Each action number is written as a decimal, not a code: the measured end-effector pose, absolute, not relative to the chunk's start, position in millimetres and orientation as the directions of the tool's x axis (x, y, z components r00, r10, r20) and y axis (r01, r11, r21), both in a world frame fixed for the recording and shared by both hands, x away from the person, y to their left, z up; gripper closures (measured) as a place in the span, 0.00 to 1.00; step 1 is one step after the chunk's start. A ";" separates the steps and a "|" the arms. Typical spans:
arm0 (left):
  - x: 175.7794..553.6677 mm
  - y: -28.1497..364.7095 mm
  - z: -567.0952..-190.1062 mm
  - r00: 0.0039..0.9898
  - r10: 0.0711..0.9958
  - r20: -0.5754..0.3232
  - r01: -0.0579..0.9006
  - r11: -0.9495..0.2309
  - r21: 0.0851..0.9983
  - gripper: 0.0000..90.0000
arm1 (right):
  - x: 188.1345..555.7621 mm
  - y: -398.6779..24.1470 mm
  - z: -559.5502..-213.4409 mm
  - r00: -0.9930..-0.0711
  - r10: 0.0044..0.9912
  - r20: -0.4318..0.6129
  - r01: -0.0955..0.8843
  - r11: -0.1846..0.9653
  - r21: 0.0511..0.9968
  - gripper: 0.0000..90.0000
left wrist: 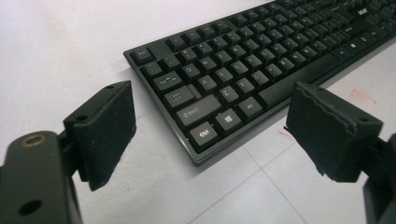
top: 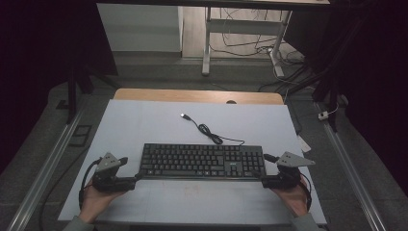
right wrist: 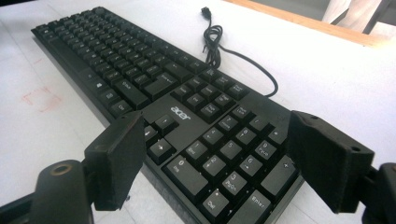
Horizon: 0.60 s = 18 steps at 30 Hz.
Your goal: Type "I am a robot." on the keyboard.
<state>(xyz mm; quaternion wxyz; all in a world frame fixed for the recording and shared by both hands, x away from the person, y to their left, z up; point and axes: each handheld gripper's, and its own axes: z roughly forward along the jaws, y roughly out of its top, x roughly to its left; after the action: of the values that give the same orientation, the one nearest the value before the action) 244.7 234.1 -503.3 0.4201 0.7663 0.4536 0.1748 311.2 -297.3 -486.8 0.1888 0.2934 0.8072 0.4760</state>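
Black plastic keyboard [top: 203, 161] lies long axis crosswise on white worktop [top: 144, 120], between left gripper [top: 130, 171] and right gripper [top: 264, 170]; one at each end, both with jaws apart, empty.

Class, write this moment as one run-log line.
left gripper: open, at keyboard left end | right gripper: open, at right end | cable: loose behind

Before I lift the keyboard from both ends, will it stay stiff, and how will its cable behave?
The keyboard looks long, flat and rigid, so it will probably not sag. Its loose coiled cable is likely floppy and may drag behind it over the white table.
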 end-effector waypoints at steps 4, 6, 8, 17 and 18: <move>242.4 231.4 -503.3 0.534 0.840 -0.092 0.535 -0.251 0.807 0.19 | 312.1 -296.5 -487.7 -0.752 0.659 -0.023 0.300 0.373 0.878 0.24; 241.9 231.3 -503.8 0.537 0.838 -0.096 0.534 -0.249 0.808 0.19 | 312.2 -296.2 -487.8 -0.752 0.659 -0.022 0.300 0.372 0.879 0.24; 241.6 231.7 -504.1 0.539 0.836 -0.102 0.537 -0.248 0.807 0.20 | 312.6 -295.3 -487.7 -0.749 0.663 -0.024 0.299 0.370 0.880 0.24; 248.4 229.7 -496.6 0.543 0.829 -0.130 0.550 -0.235 0.801 0.21 | 314.0 -291.6 -486.7 -0.749 0.663 0.001 0.311 0.350 0.883 0.25; 249.8 228.4 -493.9 0.546 0.828 -0.129 0.551 -0.239 0.799 0.22 | 313.9 -290.7 -486.5 -0.750 0.661 0.004 0.309 0.346 0.886 0.25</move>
<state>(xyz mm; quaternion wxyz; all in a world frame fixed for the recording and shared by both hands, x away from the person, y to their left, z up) 249.8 228.4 -493.9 0.4244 0.7701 0.4476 0.1628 313.9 -290.7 -486.5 0.1814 0.3032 0.8001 0.4848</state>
